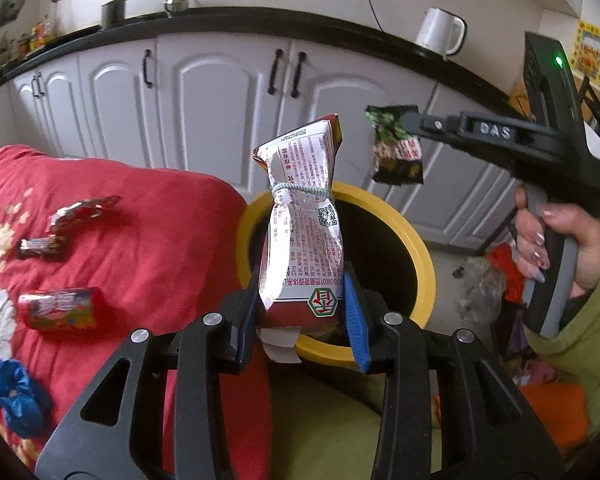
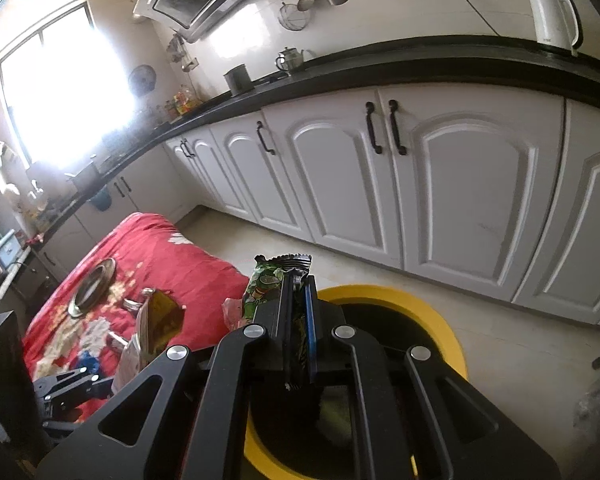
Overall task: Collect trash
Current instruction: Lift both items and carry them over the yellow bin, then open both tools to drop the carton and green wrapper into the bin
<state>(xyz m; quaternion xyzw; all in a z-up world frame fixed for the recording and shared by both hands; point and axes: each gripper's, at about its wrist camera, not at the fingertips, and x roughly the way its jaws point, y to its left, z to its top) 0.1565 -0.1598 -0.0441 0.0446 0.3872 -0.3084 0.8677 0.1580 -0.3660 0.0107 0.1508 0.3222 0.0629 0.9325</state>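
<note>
- Left gripper (image 1: pixel 300 300) clamps a crumpled red-and-white printed carton (image 1: pixel 300 232) above the yellow-rimmed black bin (image 1: pixel 420 256).
- Right gripper (image 2: pixel 298 316), jaws pinched tight, holds a green foil wrapper (image 2: pixel 268 284).
- Only the left wrist view shows the person's hand (image 1: pixel 552 248).

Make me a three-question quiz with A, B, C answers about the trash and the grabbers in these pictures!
1. Where is the bin?
A. on the counter
B. on the floor beside the red cloth
C. inside a cupboard

2. What colour is the bin's rim?
A. yellow
B. blue
C. white

3. What is the right gripper doing?
A. hanging open with nothing in it
B. lying on the cloth
C. pinching a green snack wrapper

Answers:
1 B, the bin stands on the pale floor next to the cloth's edge.
2 A, a yellow ring runs around its dark inside.
3 C, the wrapper hangs from its shut tips, while the left gripper clamps a tied-up packet.
</note>
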